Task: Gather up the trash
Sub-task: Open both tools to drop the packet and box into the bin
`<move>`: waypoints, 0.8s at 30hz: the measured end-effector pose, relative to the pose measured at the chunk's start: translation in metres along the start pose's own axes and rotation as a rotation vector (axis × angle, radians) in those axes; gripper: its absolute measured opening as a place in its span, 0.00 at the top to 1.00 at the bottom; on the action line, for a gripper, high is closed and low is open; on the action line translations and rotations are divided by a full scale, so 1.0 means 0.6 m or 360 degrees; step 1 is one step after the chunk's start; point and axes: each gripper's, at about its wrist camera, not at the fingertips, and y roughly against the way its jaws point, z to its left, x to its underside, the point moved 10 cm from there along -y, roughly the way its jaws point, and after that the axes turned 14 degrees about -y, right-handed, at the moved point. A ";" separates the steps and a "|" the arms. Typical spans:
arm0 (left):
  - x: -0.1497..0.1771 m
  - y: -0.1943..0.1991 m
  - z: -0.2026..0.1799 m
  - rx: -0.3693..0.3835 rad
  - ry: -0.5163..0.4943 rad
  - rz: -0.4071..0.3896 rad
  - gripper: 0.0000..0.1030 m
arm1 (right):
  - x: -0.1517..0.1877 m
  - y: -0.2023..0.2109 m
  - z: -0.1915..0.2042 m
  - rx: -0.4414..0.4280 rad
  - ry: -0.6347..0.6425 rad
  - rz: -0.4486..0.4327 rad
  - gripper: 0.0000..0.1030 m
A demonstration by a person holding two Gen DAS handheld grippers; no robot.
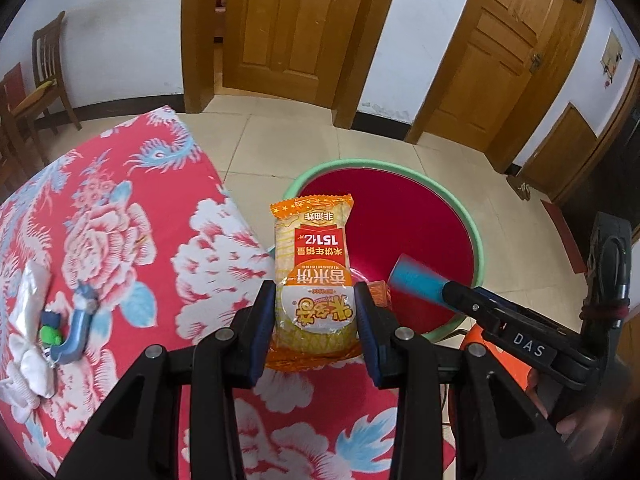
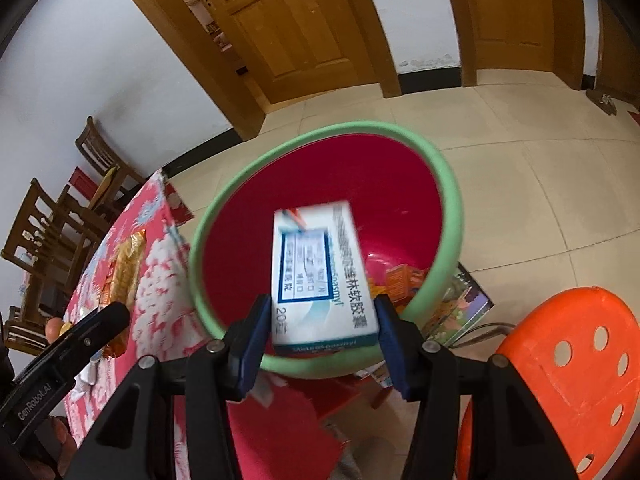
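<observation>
My left gripper (image 1: pixel 316 312) is shut on an orange and yellow rice cracker packet (image 1: pixel 314 264), held upright over the table's edge, just short of the red basin with a green rim (image 1: pixel 360 162). To its right, my right gripper (image 1: pixel 456 294) carries a box whose blue end (image 1: pixel 416 282) hangs over the basin. In the right wrist view, my right gripper (image 2: pixel 324 328) is shut on that white and blue medicine box (image 2: pixel 320 280), directly above the basin (image 2: pixel 452 208). A small orange box (image 2: pixel 404 280) lies inside it. The left gripper (image 2: pixel 116 314) and its packet (image 2: pixel 124 272) show at the left.
The table has a red flowered cloth (image 1: pixel 132 208); crumpled white tissue (image 1: pixel 28 304) and a blue toy piece (image 1: pixel 76 332) lie on its left part. An orange plastic stool (image 2: pixel 560 360) stands right of the basin. Wooden chairs (image 2: pixel 44 220) stand by the wall, and wooden doors (image 1: pixel 292 24) beyond.
</observation>
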 end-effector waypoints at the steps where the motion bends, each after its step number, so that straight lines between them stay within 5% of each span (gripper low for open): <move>1: -0.001 -0.004 -0.004 0.0002 -0.0007 0.0007 0.62 | -0.002 0.001 -0.003 0.0001 -0.0001 -0.0005 0.46; 14: -0.017 -0.042 -0.053 0.0033 -0.0110 0.0057 0.62 | -0.022 0.014 -0.042 0.0000 -0.0066 -0.0037 0.46; 18: -0.023 -0.042 -0.059 0.0021 -0.0128 0.0044 0.50 | -0.026 0.016 -0.052 0.0000 -0.0092 -0.0041 0.46; 24: -0.020 -0.032 -0.047 0.0001 -0.0085 0.0041 0.47 | -0.030 0.017 -0.057 -0.0006 -0.0112 -0.0036 0.46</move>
